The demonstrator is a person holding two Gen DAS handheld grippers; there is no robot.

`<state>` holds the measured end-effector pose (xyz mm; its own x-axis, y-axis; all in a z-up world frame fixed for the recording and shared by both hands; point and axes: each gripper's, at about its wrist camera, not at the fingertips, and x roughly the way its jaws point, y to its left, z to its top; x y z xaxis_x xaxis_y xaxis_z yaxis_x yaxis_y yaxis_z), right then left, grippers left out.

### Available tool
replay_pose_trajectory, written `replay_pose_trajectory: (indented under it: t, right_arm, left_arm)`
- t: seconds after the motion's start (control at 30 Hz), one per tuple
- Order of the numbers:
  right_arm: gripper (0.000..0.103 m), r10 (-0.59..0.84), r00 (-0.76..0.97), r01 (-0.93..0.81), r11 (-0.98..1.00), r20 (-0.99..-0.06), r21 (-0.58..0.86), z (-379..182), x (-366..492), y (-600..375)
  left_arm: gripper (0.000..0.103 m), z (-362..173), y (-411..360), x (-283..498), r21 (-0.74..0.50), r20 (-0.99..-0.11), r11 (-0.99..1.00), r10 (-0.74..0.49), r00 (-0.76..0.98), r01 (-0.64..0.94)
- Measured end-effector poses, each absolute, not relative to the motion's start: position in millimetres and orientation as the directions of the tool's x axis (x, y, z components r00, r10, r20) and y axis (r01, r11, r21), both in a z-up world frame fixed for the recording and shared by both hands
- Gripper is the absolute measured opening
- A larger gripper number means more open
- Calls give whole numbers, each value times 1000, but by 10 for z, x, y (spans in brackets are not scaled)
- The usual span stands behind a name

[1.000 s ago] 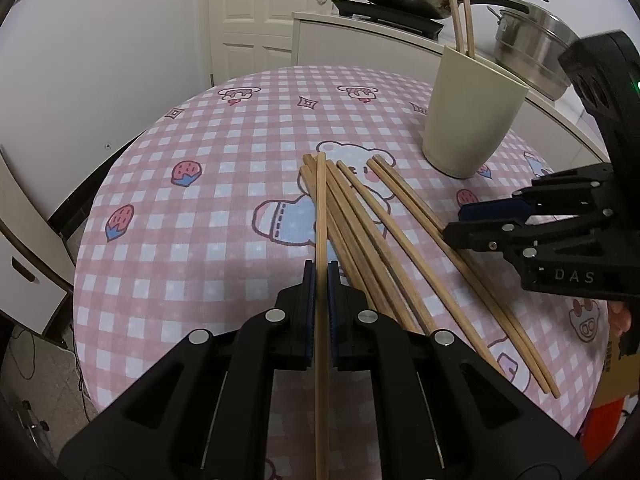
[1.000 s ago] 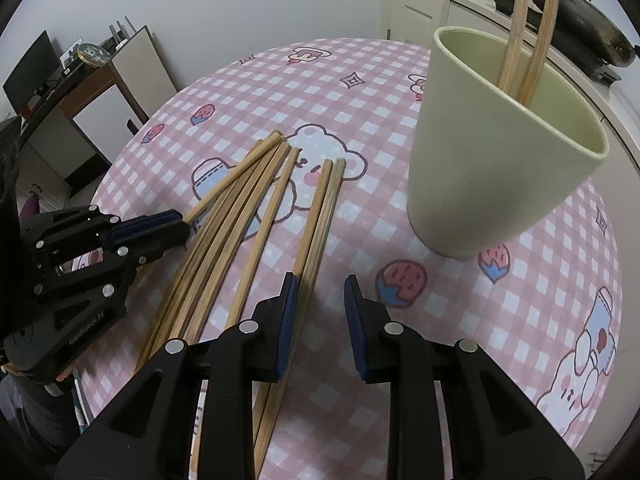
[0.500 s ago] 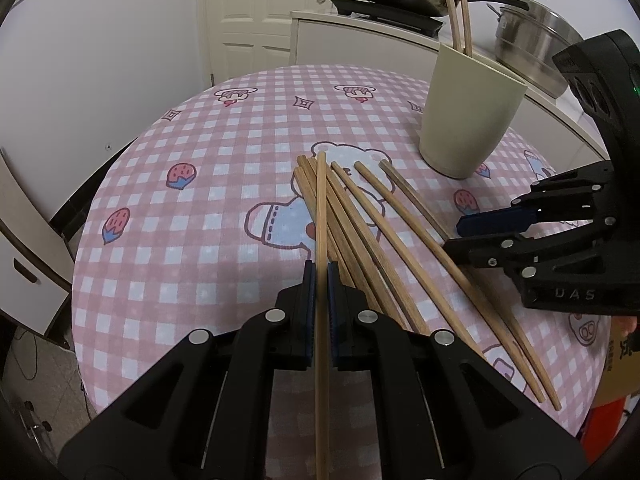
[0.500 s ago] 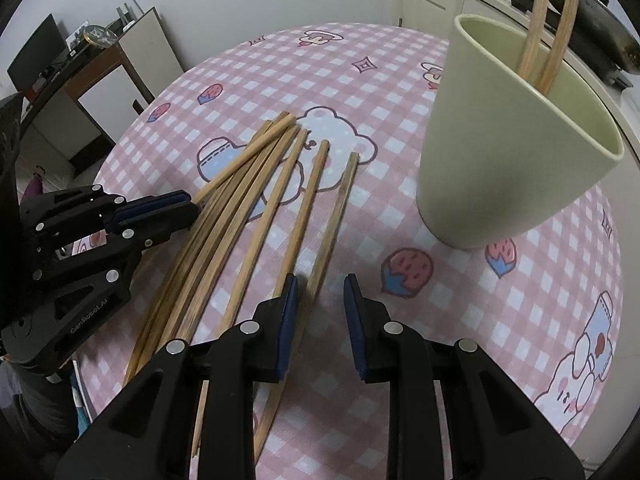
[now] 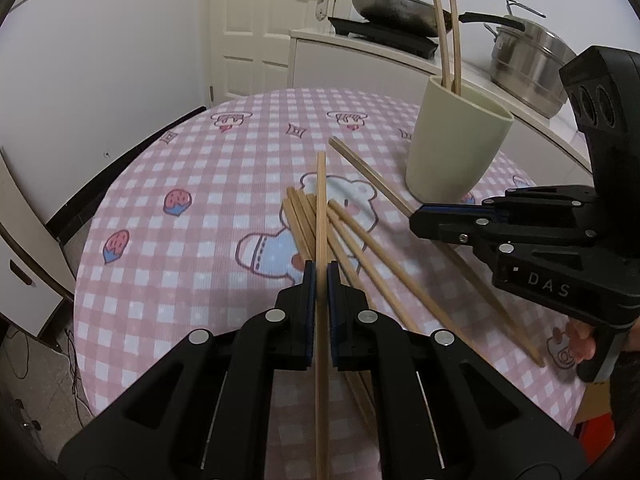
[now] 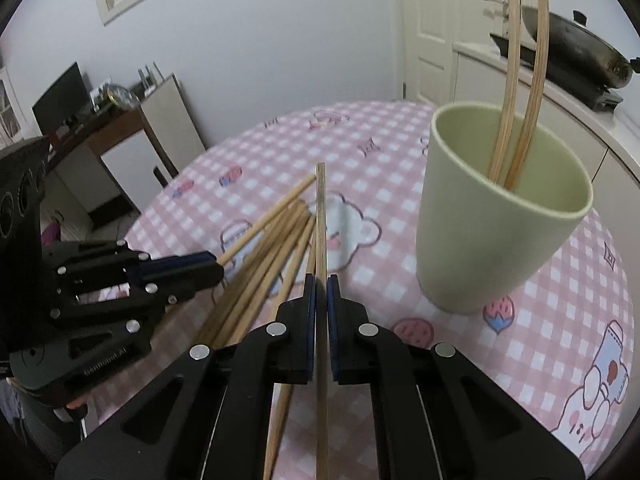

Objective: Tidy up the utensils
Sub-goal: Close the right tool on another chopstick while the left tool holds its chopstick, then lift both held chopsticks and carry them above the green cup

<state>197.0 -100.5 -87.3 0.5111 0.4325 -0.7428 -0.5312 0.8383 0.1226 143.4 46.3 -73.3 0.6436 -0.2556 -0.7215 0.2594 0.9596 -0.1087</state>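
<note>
Chopstick [image 6: 321, 216] newly clamped in right gripper [image 6: 321, 292]; left gripper [image 5: 321, 280] still clamping 1 chopstick [image 5: 321, 200]

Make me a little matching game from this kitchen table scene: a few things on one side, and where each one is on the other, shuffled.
Things:
1. left gripper
2. right gripper
3. green cup
4. loose chopsticks

Places or states:
A. standing upright on the pink checked tablecloth, two chopsticks inside
B. lying flat on the table in a bundle
C. shut on one chopstick, with the cup ahead to its right
D. shut on one chopstick, with the other gripper to its left

Pairs: 1-C, 2-D, 3-A, 4-B
</note>
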Motion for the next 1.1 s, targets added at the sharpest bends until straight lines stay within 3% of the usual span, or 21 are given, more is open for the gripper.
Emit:
replay_pose_trajectory:
  t: [0.53, 0.93, 1.1]
  right_arm:
    - [4, 544, 625, -560, 812, -560, 163, -417, 1800, -1092]
    - [4, 573, 791, -558, 820, -215, 131, 432, 1541, -1439]
    - [4, 550, 823, -539, 835, -142, 111, 535, 1625, -1517]
  left_arm:
    - [6, -367, 353, 1413, -105, -651, 960, -263, 712, 258]
    - [6, 537, 209, 1332, -159, -401, 931, -366, 840, 329]
    - [6, 740, 132, 1372, -205, -282, 909, -409, 868, 362]
